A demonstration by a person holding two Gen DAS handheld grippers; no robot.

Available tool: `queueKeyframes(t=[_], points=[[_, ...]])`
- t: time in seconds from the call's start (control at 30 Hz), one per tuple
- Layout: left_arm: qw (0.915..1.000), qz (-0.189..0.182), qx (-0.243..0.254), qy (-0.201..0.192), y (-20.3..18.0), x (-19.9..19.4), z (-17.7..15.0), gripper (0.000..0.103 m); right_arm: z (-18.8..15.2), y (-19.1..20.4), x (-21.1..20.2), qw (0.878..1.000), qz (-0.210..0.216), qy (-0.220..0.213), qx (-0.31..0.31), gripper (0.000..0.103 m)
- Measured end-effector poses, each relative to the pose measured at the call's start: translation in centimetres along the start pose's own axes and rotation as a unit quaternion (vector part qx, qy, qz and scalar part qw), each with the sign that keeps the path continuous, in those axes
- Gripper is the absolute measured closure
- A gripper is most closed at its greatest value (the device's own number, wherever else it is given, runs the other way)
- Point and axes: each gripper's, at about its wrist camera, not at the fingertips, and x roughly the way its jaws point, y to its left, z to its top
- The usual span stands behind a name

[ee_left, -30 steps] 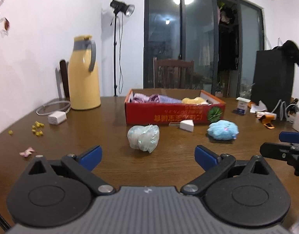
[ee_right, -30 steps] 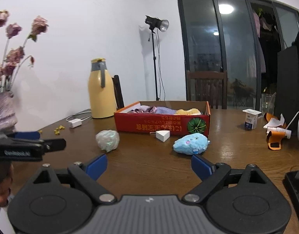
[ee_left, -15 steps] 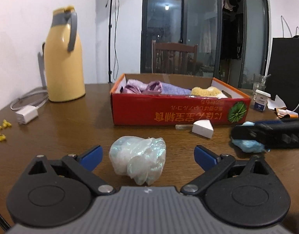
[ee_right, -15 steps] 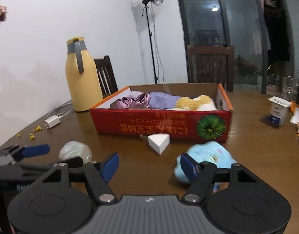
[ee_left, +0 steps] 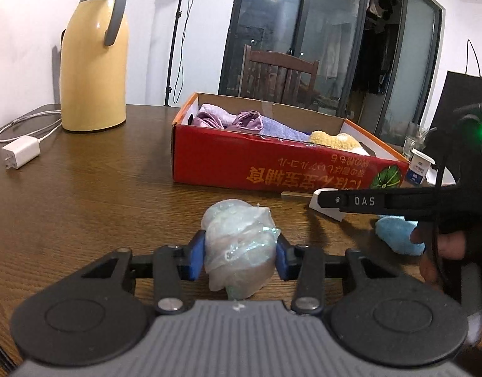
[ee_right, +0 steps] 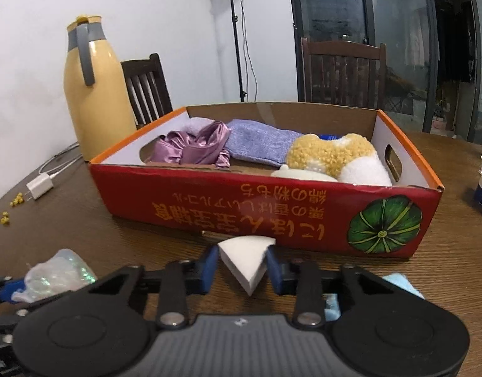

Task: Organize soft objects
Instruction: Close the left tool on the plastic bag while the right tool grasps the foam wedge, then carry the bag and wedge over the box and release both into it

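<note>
My left gripper [ee_left: 239, 256] is shut on a crumpled iridescent plastic bundle [ee_left: 239, 248] on the wooden table. My right gripper [ee_right: 242, 267] is shut on a white wedge sponge [ee_right: 244, 260] just in front of the red cardboard box [ee_right: 272, 220]. The box holds a purple satin cloth [ee_right: 194, 149], a lilac towel [ee_right: 260, 144] and a yellow-and-white plush [ee_right: 335, 157]. A blue plush [ee_left: 398, 232] lies on the table under the right gripper; its edge shows in the right wrist view [ee_right: 401, 282]. The bundle also shows in the right wrist view [ee_right: 58, 273].
A yellow thermos jug [ee_left: 93, 53] stands at the back left, with a white charger and cable [ee_left: 21, 155] beside it. Yellow crumbs [ee_right: 8, 207] lie at the left edge. A small milk carton [ee_left: 420, 168] stands right of the box. Chairs stand behind the table.
Both grippers moved forward and down and closed. The left one closed on the plastic bundle, the right one shifted left off the blue plush and closed on the white sponge.
</note>
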Motion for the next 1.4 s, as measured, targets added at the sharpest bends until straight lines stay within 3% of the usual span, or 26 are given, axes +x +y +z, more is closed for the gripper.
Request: queueKeyframes(t=[0.2, 0.43, 0.6, 0.77, 1.1, 1.4], points=[[0.9997, 0.012, -0.017, -0.01, -0.1, -2.1, -0.2, 0.061, -0.3, -0.5, -3.1, 0.999, 0.011, -0.032, 0.016, 0.081], [0.9996, 0.001, -0.016, -0.023, -2.1, -9.6, -2.4, 0.061, -4.7, 0.0, -13.5, 0.996, 0.05, -0.068, 0.02, 0.081], [0.9988, -0.009, 0.002, -0.048, -4.4, -14.1, -3.3, 0.061, -9.1, 0.2, -20.7, 0.994, 0.053, -0.086, 0.029, 0.081], [0.9974, -0.018, 0.013, -0.068, -5.8, -16.5, -3.5, 0.06, -10.9, -0.1, -25.3, 0.993, 0.041, -0.107, 0.036, 0.081], [0.9967, -0.027, 0.017, -0.075, -6.5, -17.1, -2.8, 0.06, -10.6, -0.2, -26.3, 0.991, 0.043, -0.123, 0.035, 0.081], [0.9936, -0.046, 0.009, -0.103, -5.3, -12.1, 3.6, 0.06, -5.2, -0.7, -22.4, 0.989, 0.053, -0.138, -0.005, 0.081]])
